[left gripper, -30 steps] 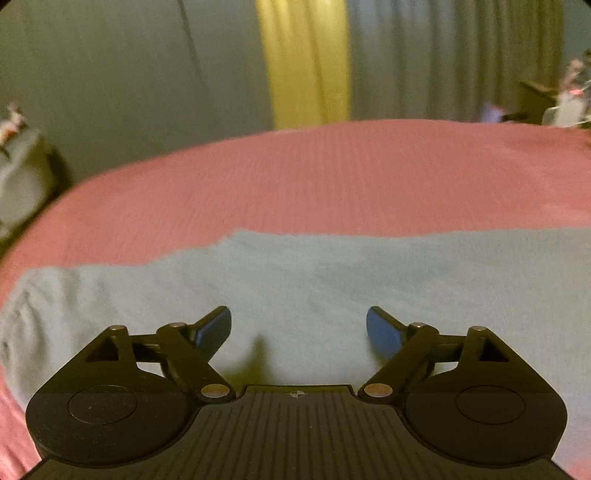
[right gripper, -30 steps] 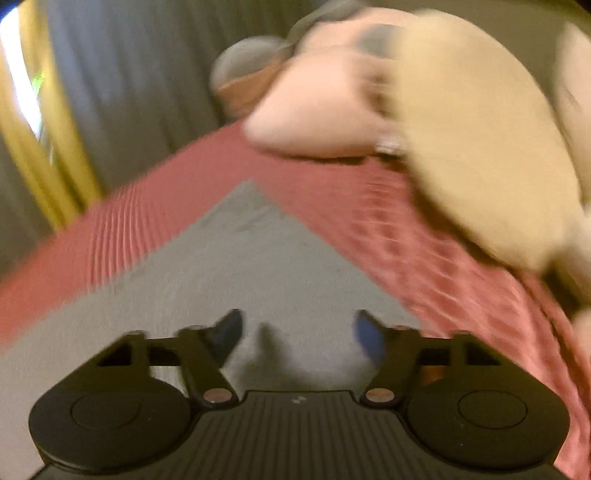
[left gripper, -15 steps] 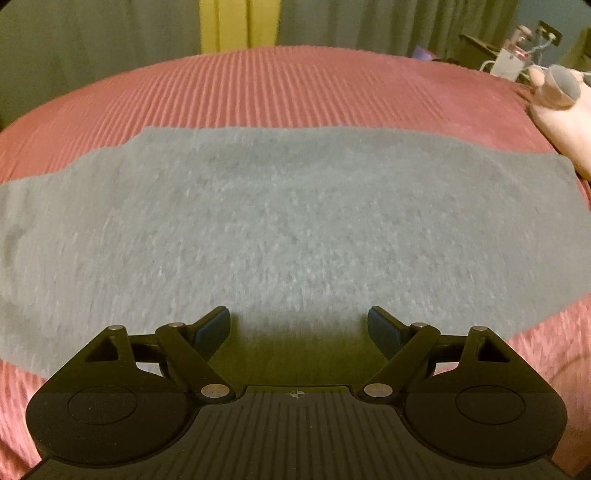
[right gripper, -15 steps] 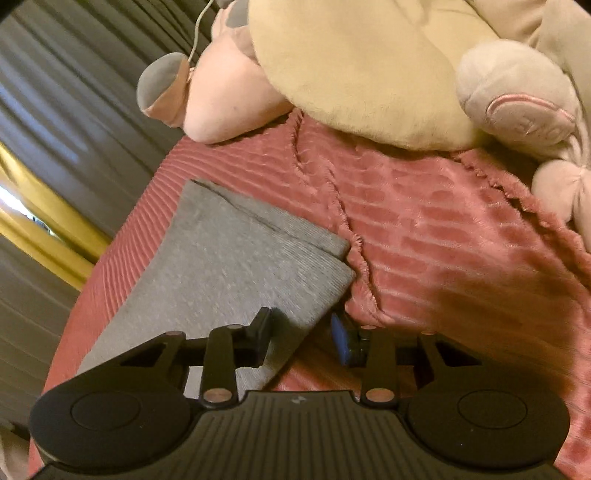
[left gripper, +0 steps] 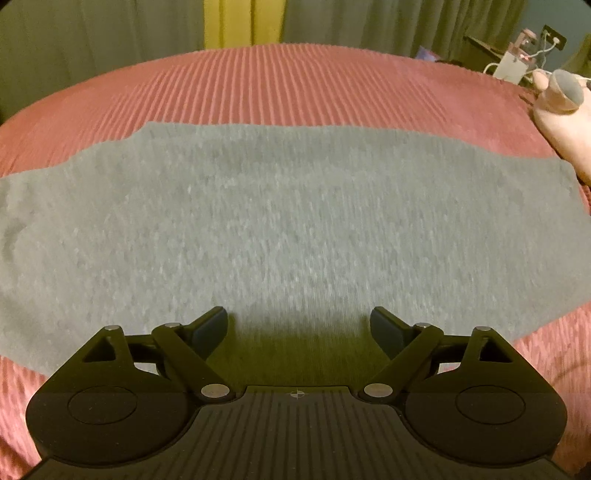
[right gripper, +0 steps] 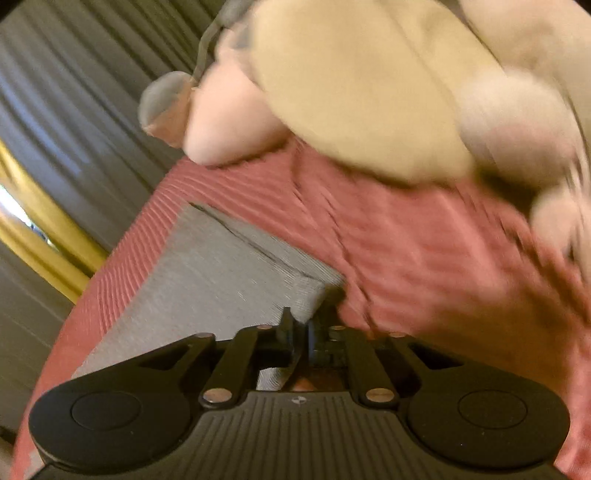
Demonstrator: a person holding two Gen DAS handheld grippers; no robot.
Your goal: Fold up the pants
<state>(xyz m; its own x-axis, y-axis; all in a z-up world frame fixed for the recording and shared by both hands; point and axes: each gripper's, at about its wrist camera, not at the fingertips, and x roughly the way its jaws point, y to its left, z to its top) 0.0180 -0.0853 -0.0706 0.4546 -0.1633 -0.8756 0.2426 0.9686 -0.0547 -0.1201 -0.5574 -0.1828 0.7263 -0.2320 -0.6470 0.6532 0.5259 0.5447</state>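
Right wrist view: right gripper has just been closing; its jaws now pinch the near corner of the grey pants, fabric bunched between the pads. Pants lie flat on the red ribbed bedspread, running away toward the curtains. Plush toys sit on the bedspread beyond the corner, blurred.

Left wrist view: left gripper spread wide, nothing between the fingers, hovering over the near edge of the pants. Pants span the bedspread left to right. Curtains behind, with a yellow strip.
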